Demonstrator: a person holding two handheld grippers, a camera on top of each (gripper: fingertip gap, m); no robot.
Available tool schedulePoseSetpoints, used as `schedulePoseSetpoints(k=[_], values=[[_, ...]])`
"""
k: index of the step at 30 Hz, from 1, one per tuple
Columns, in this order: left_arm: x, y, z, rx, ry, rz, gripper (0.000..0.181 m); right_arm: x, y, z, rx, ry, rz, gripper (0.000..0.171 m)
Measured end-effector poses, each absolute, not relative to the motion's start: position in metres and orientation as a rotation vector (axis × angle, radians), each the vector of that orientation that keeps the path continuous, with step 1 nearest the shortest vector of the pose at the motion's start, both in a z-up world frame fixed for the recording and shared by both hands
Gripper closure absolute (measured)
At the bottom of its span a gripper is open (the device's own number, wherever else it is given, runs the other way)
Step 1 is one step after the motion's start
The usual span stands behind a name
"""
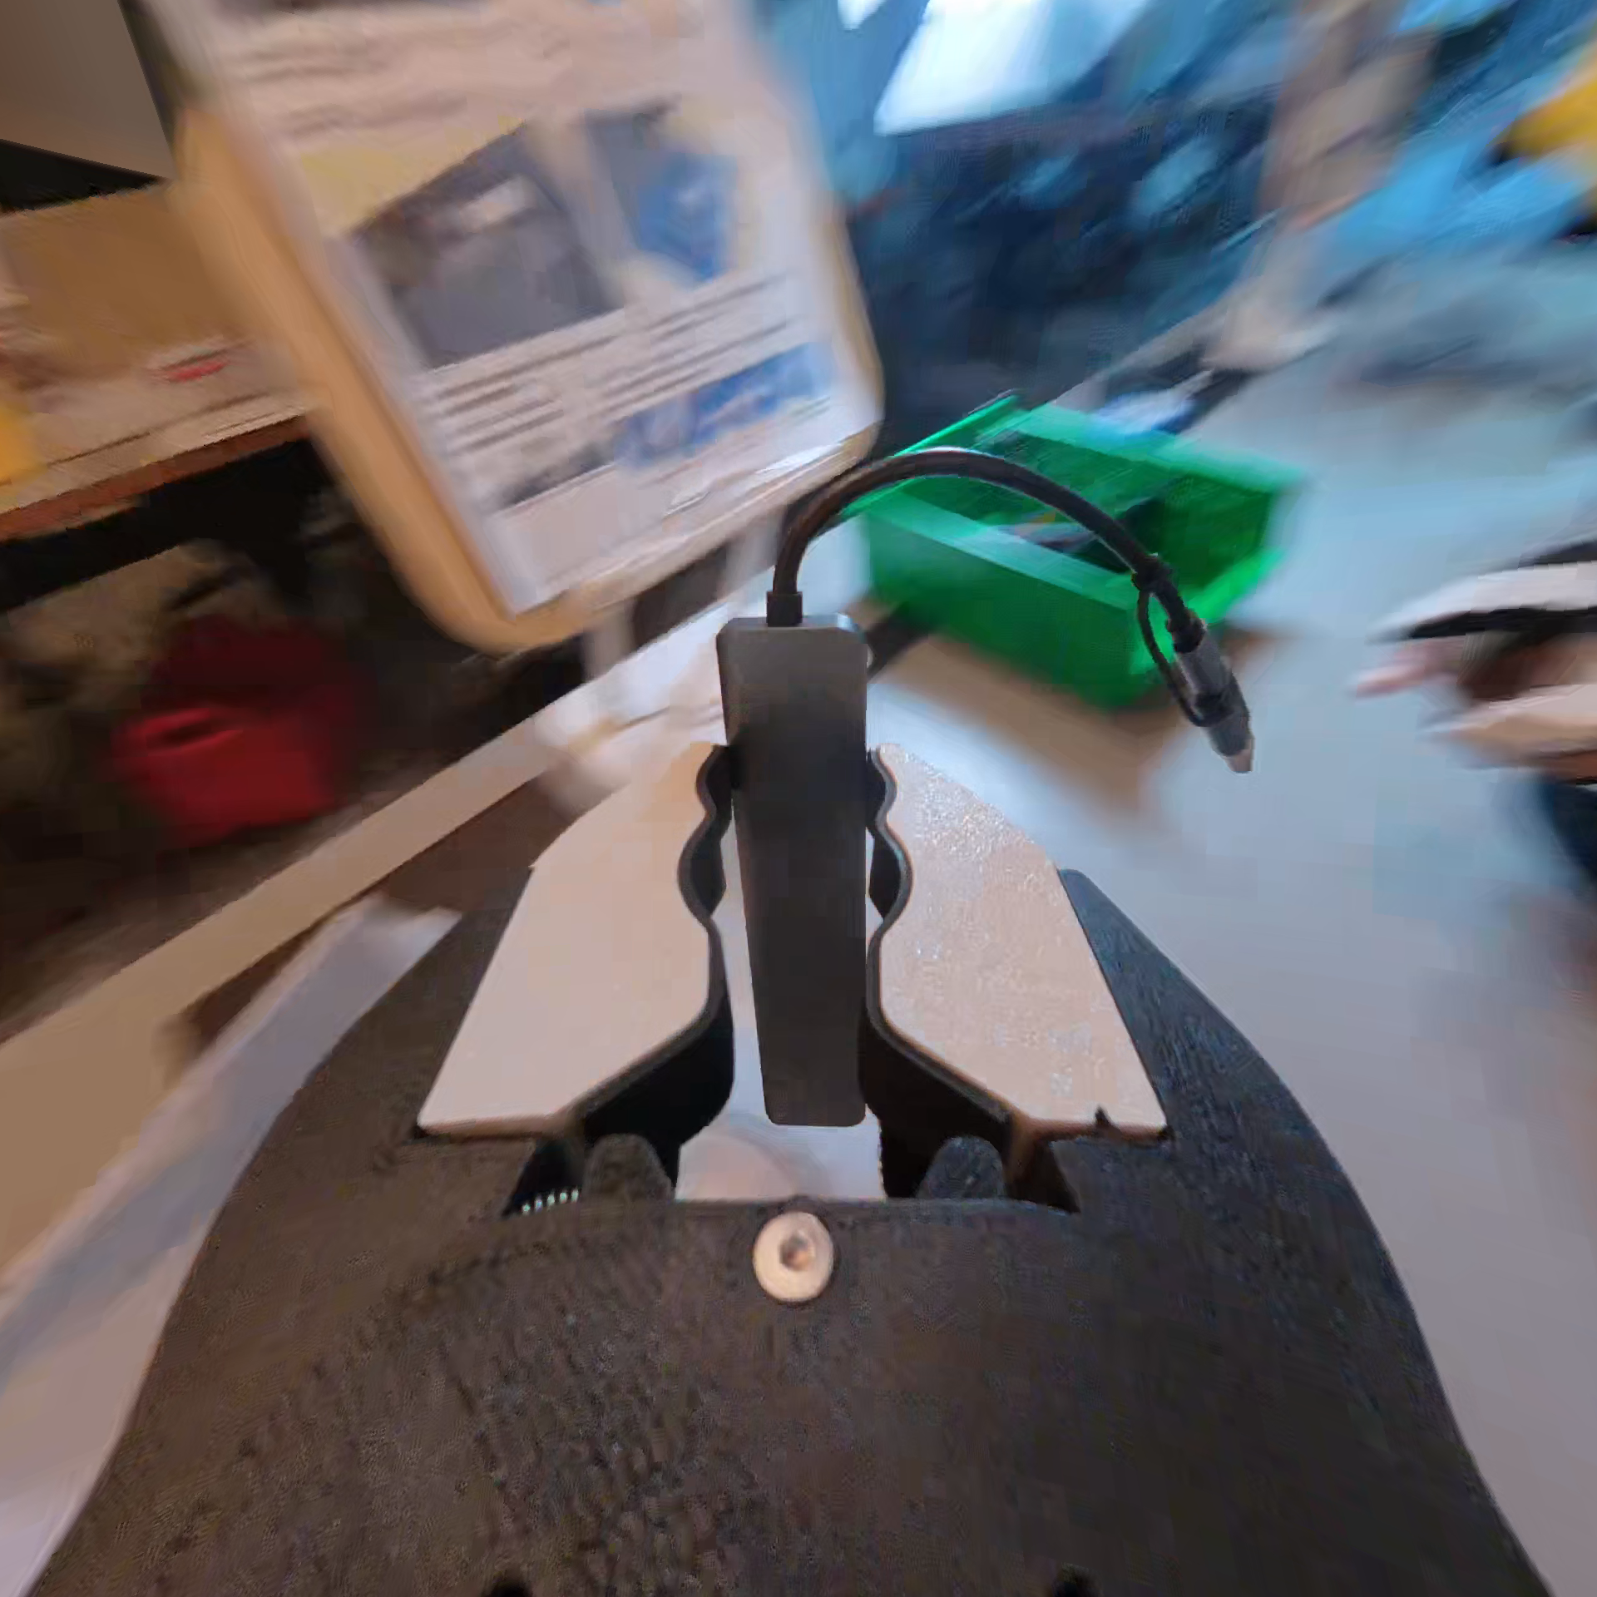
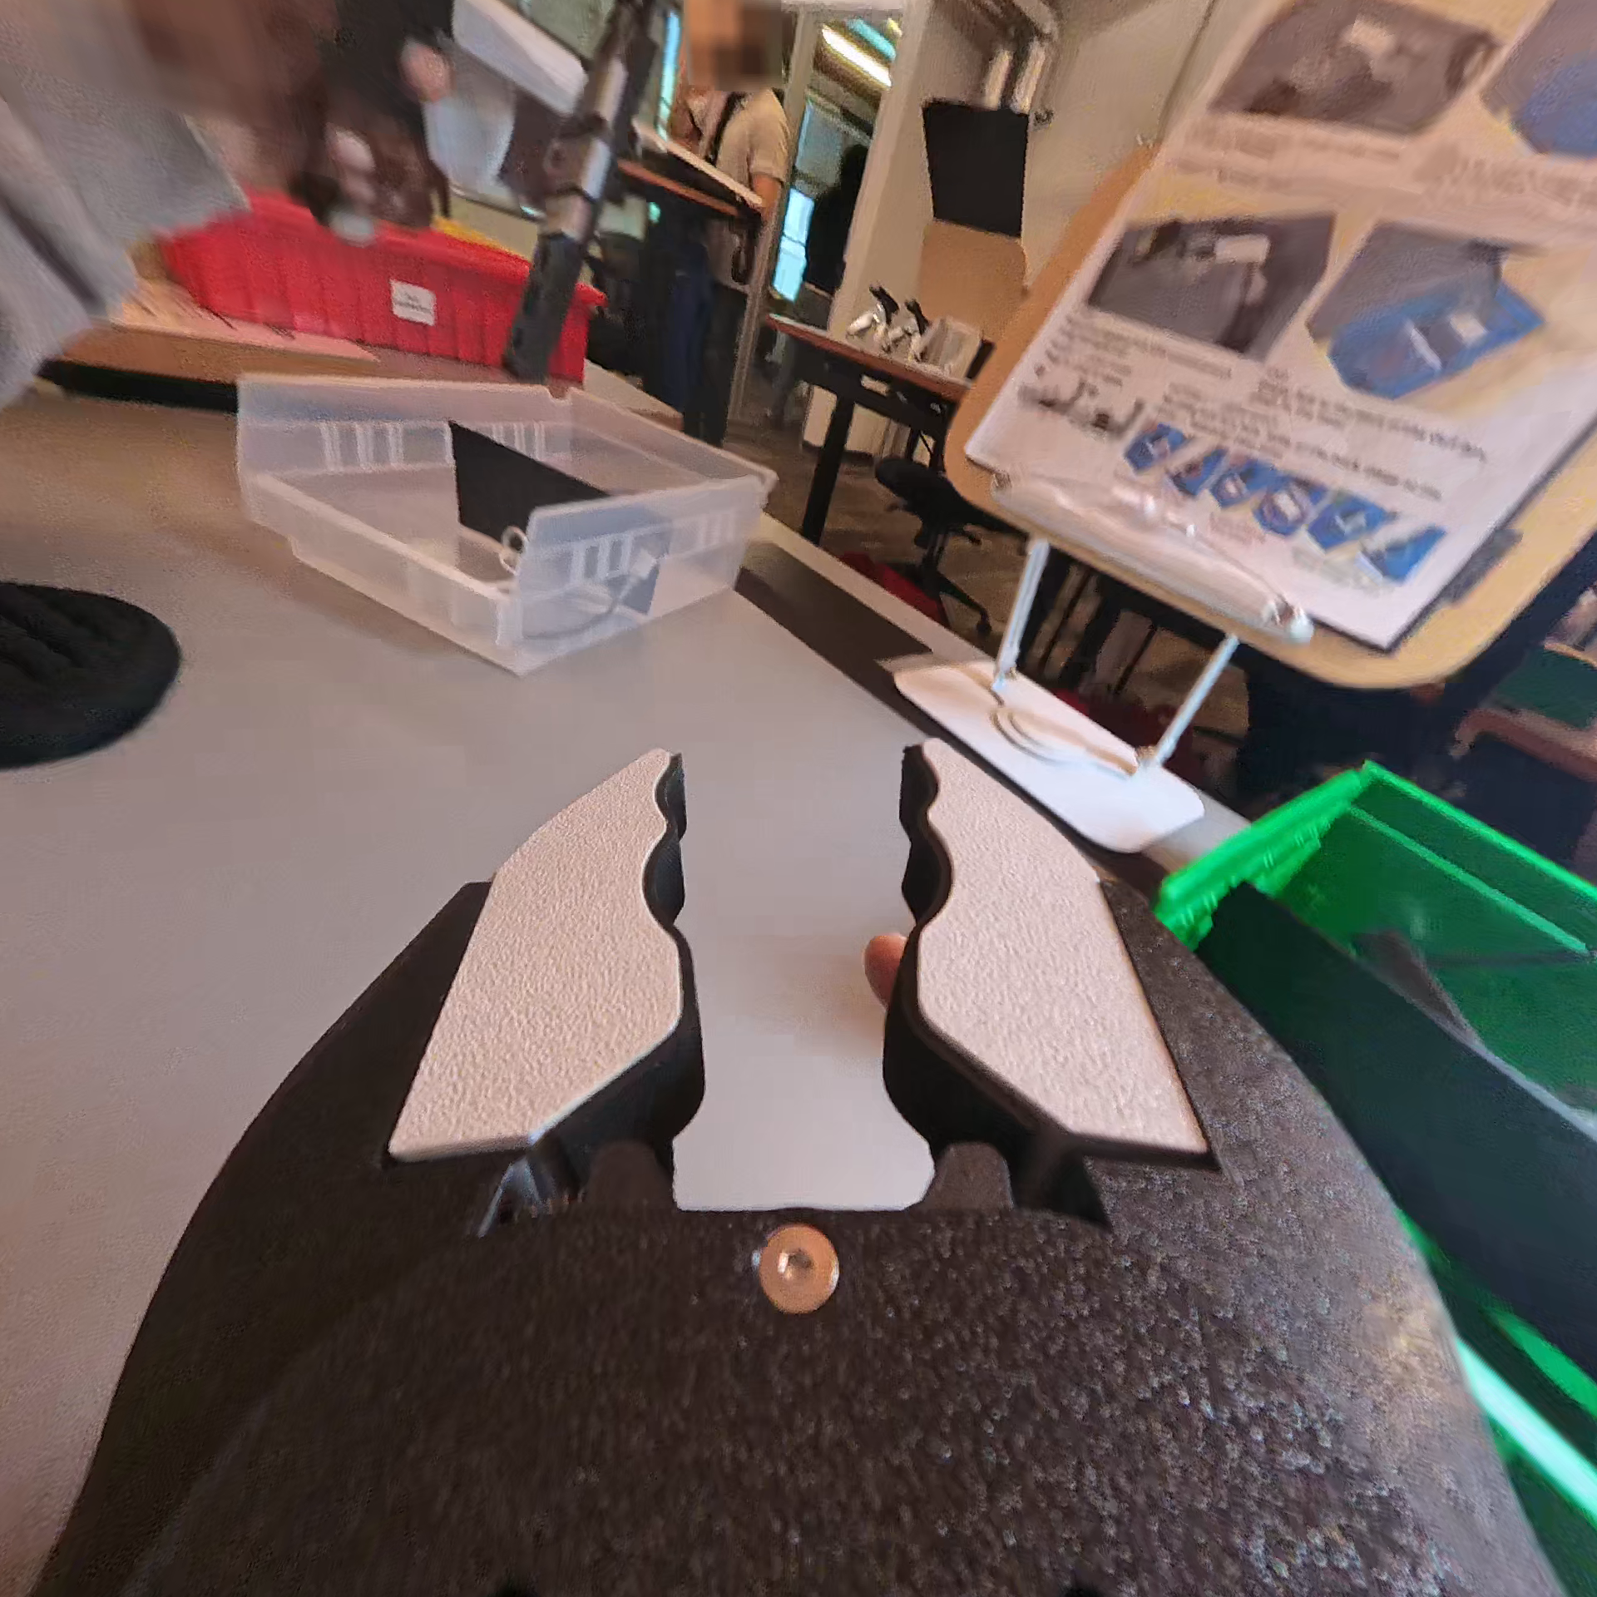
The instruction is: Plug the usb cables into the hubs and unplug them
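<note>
The left tongs [image 1: 795, 778] are pinching a dark grey hub [image 1: 793, 864] lengthwise between their two pale fingers [image 1: 605, 951]; its near end sits deep in the gap and its far end sticks out past the tips. From that far end a short black cable [image 1: 968, 484] arches up and over to the right and hangs down, ending in a plug [image 1: 1214, 700] that dangles free in the air, touching nothing.

The right tongs [image 2: 791, 769] are spread, with nothing between the fingers but the bare table. A fingertip [image 2: 883, 963] peeks out beside the inner edge of the right-hand finger.

Both pairs are above a pale grey table [image 2: 302, 821]. Ahead and to the left of the right tongs stands a clear plastic tray [image 2: 484, 518] with a black divider; what lies inside it is hard to make out. Close on their right is a green bin [image 2: 1383, 951], cut off by the edge of the view. Ahead to the right a printed sheet on a board [image 2: 1296, 346] leans on a white stand [image 2: 1054, 760]. Far left, a round black mat [image 2: 69, 674] is partly cut off. Beyond the tray is a red bin [image 2: 372, 285], and farther back a person [image 2: 743, 216] stands among desks.

The left wrist view is heavily smeared around the tongs: only the green bin [image 1: 1063, 588], the board [image 1: 562, 302] and a red shape [image 1: 225, 726] lower left can be told.
</note>
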State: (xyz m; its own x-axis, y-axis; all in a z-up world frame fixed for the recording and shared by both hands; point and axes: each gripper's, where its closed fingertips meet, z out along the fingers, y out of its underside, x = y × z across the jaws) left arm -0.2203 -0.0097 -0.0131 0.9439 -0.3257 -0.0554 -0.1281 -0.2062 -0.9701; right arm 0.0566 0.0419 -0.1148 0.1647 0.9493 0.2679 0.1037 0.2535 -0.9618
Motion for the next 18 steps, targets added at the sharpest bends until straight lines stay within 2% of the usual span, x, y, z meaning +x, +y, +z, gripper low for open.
schedulePoseSetpoints(k=[4,6,8,11,13,15,18], values=[[-0.087,-0.041,-0.027,-1.540,0.526,-0.761,0.151,0.027,0.006,-0.100,-1.089,-1.485,1.019,0.123],[-0.042,-0.052,-0.045,-1.474,0.586,-0.939,0.151,0.018,-0.022,-0.116,-1.065,-1.692,1.161,0.118],[-0.009,-0.063,-0.064,-1.424,0.661,-1.080,0.151,0.013,-0.047,-0.140,-1.064,-1.830,1.276,0.106],[0.025,-0.074,-0.089,-1.419,0.780,-1.174,0.151,0.009,-0.082,-0.171,-1.047,-1.937,1.453,0.106],[0.039,-0.080,-0.097,-1.401,0.833,-1.200,0.151,0.011,-0.102,-0.181,-1.009,-1.985,1.547,0.118],[0.048,-0.085,-0.107,-1.408,0.860,-1.228,0.151,0.015,-0.115,-0.174,-0.941,-1.960,1.644,0.143],[0.050,-0.088,-0.108,-1.387,0.839,-1.253,0.152,0.017,-0.116,-0.174,-0.899,-1.970,1.593,0.144]])
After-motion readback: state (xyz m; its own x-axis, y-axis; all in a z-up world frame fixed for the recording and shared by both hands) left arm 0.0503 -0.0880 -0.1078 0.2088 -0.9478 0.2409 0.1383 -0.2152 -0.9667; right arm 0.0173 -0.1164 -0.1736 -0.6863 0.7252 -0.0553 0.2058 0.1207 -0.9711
